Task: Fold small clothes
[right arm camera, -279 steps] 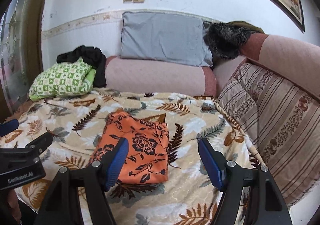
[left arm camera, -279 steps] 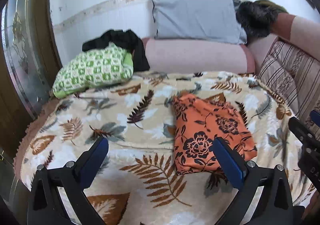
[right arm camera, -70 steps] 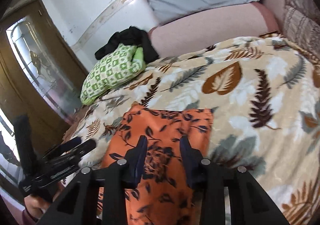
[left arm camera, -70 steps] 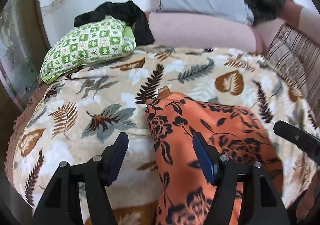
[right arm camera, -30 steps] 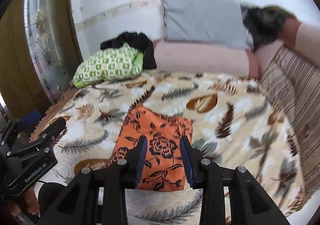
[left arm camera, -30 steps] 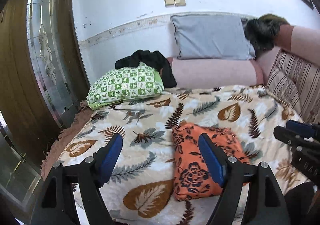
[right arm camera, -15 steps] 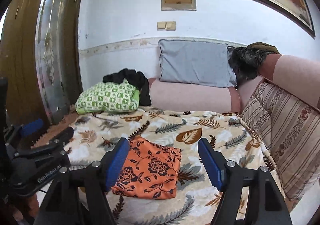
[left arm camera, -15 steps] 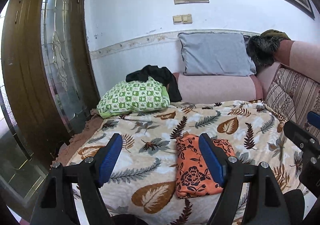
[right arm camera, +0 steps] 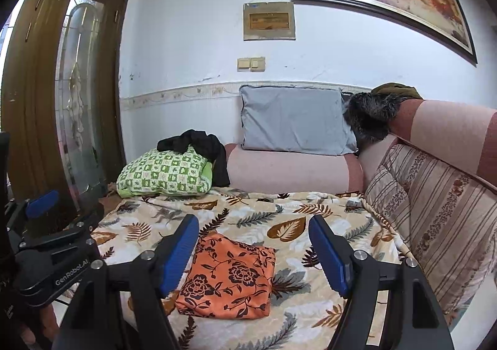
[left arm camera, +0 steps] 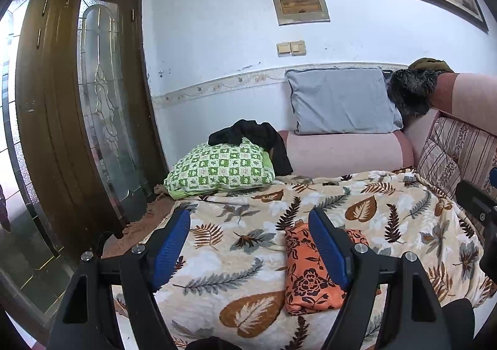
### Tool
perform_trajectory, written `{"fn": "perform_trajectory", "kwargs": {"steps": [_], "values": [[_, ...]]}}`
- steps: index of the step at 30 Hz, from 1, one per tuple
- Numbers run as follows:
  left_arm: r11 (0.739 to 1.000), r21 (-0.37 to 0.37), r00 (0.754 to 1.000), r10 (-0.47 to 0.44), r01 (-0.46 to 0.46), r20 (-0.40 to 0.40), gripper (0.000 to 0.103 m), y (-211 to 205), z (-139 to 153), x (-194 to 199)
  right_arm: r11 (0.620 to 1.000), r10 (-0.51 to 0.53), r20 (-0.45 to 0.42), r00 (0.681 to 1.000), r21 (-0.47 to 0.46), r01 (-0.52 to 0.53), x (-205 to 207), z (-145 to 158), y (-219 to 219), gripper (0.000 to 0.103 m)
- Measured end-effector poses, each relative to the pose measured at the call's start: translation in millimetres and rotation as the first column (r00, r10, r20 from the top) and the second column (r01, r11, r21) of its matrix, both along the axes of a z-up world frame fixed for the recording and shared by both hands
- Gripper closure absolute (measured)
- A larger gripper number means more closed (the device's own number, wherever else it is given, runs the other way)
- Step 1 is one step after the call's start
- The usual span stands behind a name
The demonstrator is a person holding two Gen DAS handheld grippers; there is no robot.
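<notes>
A folded orange garment with a black flower print (left arm camera: 306, 281) (right arm camera: 230, 278) lies flat on the leaf-patterned blanket (left arm camera: 236, 256) (right arm camera: 298, 225) near the bed's front edge. My left gripper (left arm camera: 250, 252) hovers open above and in front of the bed, nothing between its blue pads. My right gripper (right arm camera: 253, 253) is also open and empty, held back from the garment. The left gripper's body (right arm camera: 52, 256) shows at the left edge of the right wrist view.
A green checked pillow (left arm camera: 217, 171) with a black garment (left arm camera: 257, 138) sits at the back left. A grey cushion (left arm camera: 341, 104) leans on the wall above a pink bolster (left arm camera: 344, 154). Striped cushions (right arm camera: 435, 219) line the right side. A wooden glass door (left arm camera: 77, 120) stands left.
Both grippers pulled back and rose away from the bed. The right gripper's jaws went from narrow over the garment to wide open. The garment stays folded on the blanket.
</notes>
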State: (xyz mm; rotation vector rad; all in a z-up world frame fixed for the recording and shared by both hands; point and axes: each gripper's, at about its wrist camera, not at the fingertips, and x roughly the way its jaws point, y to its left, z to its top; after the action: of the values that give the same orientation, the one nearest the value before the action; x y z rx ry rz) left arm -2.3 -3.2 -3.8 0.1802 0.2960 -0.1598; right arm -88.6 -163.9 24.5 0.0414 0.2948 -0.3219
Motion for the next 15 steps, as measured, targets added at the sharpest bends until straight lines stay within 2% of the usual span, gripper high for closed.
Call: {"fn": "perform_trajectory", "kwargs": {"steps": [15], "values": [[1.000,-0.015,0.999,0.019,-0.019,0.042,0.024,6.5,10.6,-14.5,1.000,-0.009,0.025,1.000,-0.022,0.010,-13.5,7.5,11.8,0.026]]}}
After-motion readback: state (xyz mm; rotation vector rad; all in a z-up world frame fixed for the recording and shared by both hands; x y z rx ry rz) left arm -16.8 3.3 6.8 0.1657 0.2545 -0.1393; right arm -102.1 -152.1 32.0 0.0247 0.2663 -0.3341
